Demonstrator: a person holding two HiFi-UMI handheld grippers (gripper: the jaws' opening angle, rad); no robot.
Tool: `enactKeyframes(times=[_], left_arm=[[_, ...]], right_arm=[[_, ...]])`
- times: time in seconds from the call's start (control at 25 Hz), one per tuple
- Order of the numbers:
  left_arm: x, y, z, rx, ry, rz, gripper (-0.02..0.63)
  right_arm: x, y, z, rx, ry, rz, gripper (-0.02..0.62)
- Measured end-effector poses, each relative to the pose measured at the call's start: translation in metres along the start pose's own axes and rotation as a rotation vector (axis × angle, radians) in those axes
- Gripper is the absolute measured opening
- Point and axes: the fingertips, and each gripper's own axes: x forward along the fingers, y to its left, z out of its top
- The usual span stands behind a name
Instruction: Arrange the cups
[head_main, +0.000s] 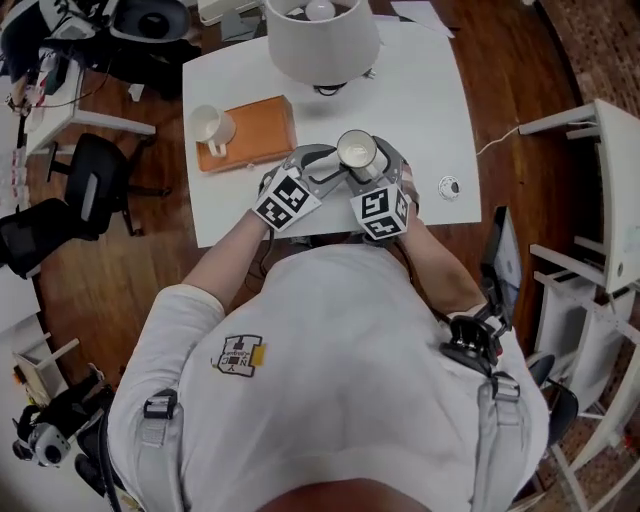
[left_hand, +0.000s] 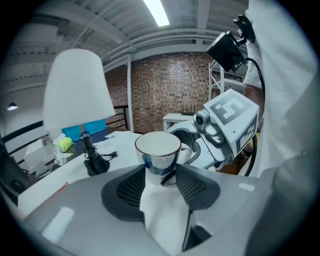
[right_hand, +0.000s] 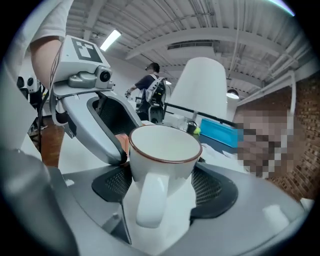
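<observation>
The left tool (left_hand: 160, 169) and right tool (right_hand: 162, 181) both clamp one white brown-rimmed ceramic cup (head_main: 357, 150) near the front edge of the white tabletop (head_main: 425, 95); its underside is hidden.

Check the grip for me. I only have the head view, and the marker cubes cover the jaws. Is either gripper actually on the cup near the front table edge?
Observer: Yes. The left gripper has its pads against both sides of the cup's lower body.
Operator: And the right?
Observer: The right gripper also has a pad on each side of the same cup, so both are holding it.
Operator: Where is the handle?
Observer: The handle points straight back at the right gripper's camera, in the gap between its jaws.
</observation>
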Motion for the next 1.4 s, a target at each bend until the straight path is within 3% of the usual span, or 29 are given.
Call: enactKeyframes(times=[0.24, 0.52, 1.0, 1.4], left_arm=[[-0.084, 0.059, -0.017, -0.158, -0.113, 0.247, 0.189], [-0.151, 0.083, -0.065, -0.258, -0.126, 0.384, 0.189], [-0.172, 0.052, -0.122, -0.378, -0.1, 0.391, 0.189], [-0.176, 0.047, -0.129, -0.389, -0.085, 0.341, 0.189]], right_arm=[[0.044, 0.041, 0.081, -0.069, -0.083, 0.113, 0.371], [0.099, 0.079, 0.142, -0.092, -0.11, 0.191, 0.371], [0.151, 0.097, 0.145, -0.046, -0.037, 0.174, 0.373], [0.161, 0.108, 0.147, -0.044, -0.047, 0.147, 0.371]])
